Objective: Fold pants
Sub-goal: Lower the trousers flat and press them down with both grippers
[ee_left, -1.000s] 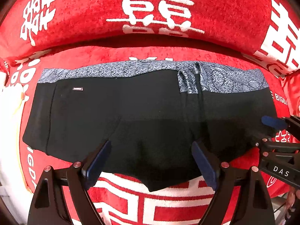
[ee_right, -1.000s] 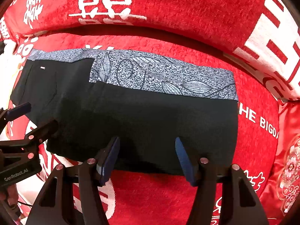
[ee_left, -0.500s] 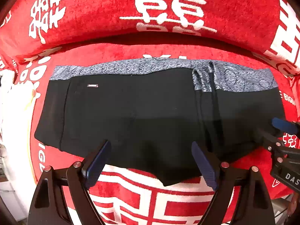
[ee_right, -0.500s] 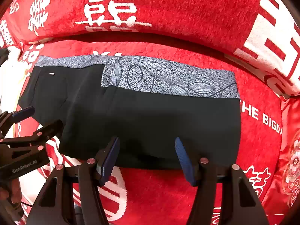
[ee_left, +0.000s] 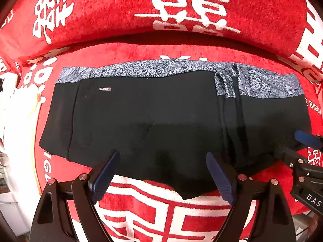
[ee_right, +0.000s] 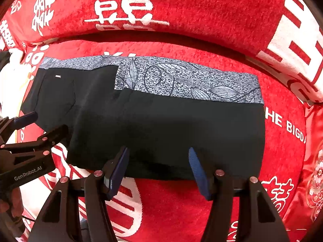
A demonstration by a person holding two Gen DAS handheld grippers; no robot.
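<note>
Item: black pants (ee_left: 153,119) with grey patterned band, lying flat and already doubled across the middle of the red cushion (ee_left: 161,217), near edge toward both tools.
Left gripper (ee_left: 161,173): spread, empty, above that edge.
Right gripper (ee_right: 157,169): likewise.
Step, judged: between folds; next calls for pinching the near edge.

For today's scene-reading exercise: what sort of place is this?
Probably a home sofa or bed: black pants lie on a red plush cover printed with white double-happiness characters, against a matching padded backrest.

Matt black cloth pants (ee_left: 153,121)
</note>
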